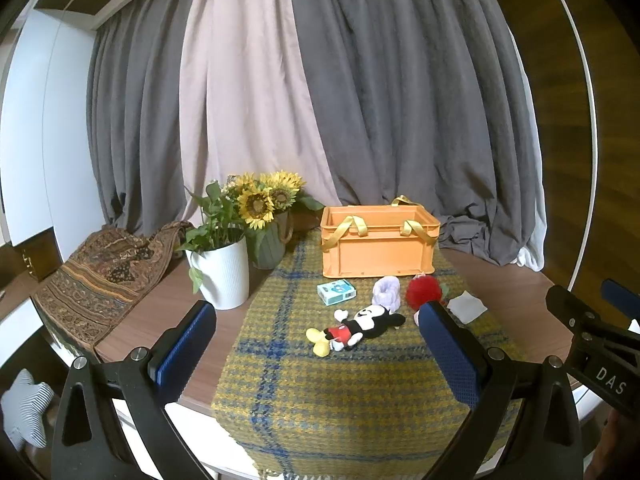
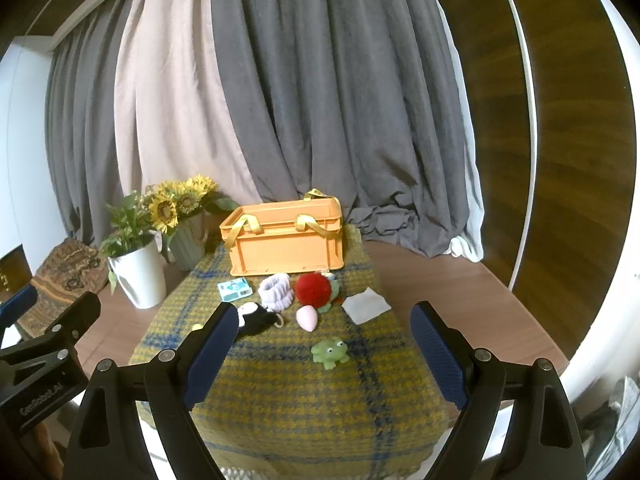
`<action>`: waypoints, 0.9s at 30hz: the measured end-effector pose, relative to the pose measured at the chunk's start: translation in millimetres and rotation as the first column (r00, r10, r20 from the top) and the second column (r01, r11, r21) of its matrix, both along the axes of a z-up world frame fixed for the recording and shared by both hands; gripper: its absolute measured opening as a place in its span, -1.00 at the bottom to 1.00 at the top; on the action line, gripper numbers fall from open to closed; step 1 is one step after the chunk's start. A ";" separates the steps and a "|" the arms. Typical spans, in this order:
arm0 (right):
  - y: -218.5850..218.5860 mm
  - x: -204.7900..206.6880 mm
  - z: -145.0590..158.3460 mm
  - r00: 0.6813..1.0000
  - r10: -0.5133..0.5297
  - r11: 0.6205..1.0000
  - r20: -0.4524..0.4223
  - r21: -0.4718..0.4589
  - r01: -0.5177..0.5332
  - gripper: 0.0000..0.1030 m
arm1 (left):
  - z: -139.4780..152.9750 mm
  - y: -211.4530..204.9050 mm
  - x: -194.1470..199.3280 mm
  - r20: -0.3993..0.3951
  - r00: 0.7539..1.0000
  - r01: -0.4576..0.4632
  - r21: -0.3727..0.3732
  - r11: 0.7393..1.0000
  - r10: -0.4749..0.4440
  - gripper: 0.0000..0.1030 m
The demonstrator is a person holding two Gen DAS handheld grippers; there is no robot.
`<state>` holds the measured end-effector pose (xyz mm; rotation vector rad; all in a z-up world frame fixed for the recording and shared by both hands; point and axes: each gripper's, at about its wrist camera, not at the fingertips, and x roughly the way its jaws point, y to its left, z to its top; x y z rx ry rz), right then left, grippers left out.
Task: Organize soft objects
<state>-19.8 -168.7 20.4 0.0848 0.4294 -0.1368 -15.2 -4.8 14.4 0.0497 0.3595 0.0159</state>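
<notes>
Left wrist view: the left gripper [image 1: 316,356] is level above the near edge of the desk [image 1: 516,300], jaws wide apart and holding nothing. Its pads [image 1: 182,350] are blue and ribbed, on black frames. At the right edge of the frame, the right gripper [image 1: 600,332] shows as a black frame.

Right wrist view: the right gripper [image 2: 320,354] is posed alike, jaws wide apart and empty.

A woven yellow-and-blue plaid cloth [image 1: 340,392] runs down the middle of the wooden desk. At frame centre, a rigid orange plastic crate [image 1: 378,240] with yellow strap handles stands at the cloth's far end.

The soft objects lie on the cloth in front of the crate:
- mouse plush [image 1: 356,328], lying flat, lower centre;
- lilac knit piece [image 1: 387,292], tubular;
- red fuzzy ball [image 1: 423,291];
- pink egg shape [image 2: 307,317];
- green frog [image 2: 330,353], nearest the right gripper;
- white folded cloth [image 1: 466,306];
- small teal box [image 1: 336,292].

Left of centre, a ribbed white pot [image 1: 224,276] stands on bare wood.
</notes>
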 end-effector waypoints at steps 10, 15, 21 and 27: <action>0.1 -1.4 1.1 1.000 -0.001 1.000 0.004 -0.003 0.001 0.72 | 1.4 -4.6 2.3 0.004 1.000 0.001 -0.002 1.000 -0.001 1.00; -3.8 0.6 3.8 1.000 0.000 1.000 0.005 -0.004 0.000 0.72 | -0.8 -4.3 0.7 0.008 1.000 0.001 -0.002 1.000 -0.001 1.00; -4.2 0.8 4.4 1.000 0.001 1.000 0.010 -0.008 -0.001 0.72 | -1.8 -4.5 -0.1 0.010 1.000 0.001 -0.003 1.000 -0.001 1.00; -3.3 0.9 5.1 1.000 0.001 1.000 0.020 -0.017 -0.001 0.72 | 1.5 -7.9 5.2 0.011 1.000 0.005 -0.005 1.000 -0.005 1.00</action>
